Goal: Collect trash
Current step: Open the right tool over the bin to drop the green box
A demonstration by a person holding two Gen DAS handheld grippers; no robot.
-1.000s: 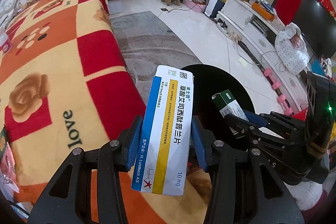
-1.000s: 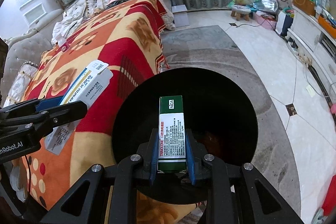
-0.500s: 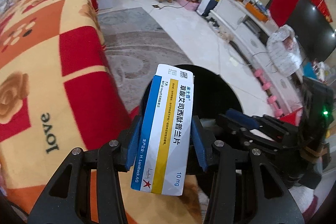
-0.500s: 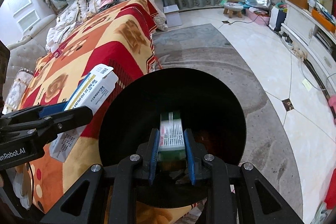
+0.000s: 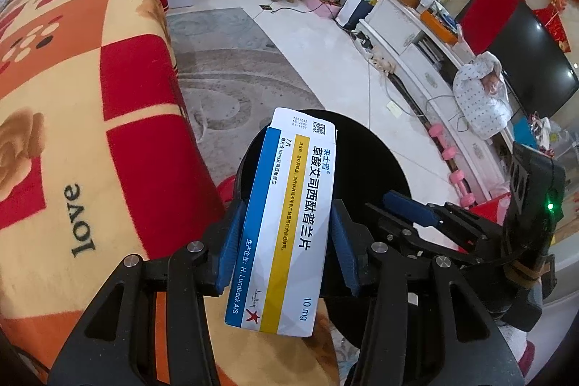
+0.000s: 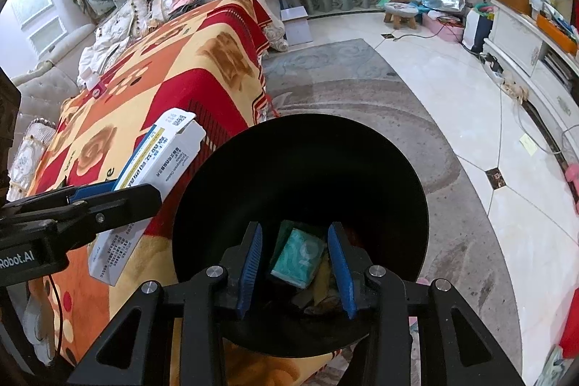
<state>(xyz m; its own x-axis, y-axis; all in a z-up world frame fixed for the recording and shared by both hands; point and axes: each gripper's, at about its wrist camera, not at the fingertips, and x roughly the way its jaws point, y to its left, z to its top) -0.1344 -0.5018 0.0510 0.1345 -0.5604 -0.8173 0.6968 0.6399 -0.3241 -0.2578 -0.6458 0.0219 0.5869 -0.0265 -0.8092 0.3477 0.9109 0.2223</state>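
Right gripper [image 6: 295, 263], jaws just spread and empty, above the bin [image 6: 398, 169]; left gripper [image 5: 286, 241] pinches a white box [image 5: 286, 223], which may miss, released off-centre.

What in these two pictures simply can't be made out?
- Black bin, right wrist view: its bottom is dark; only a teal packet shows clearly among the trash.
- Bin, left wrist view: the white medicine box in the left hand-held gripper hides its inside.
- Box in right wrist view: print too small.
- Both views: the person is out of frame.
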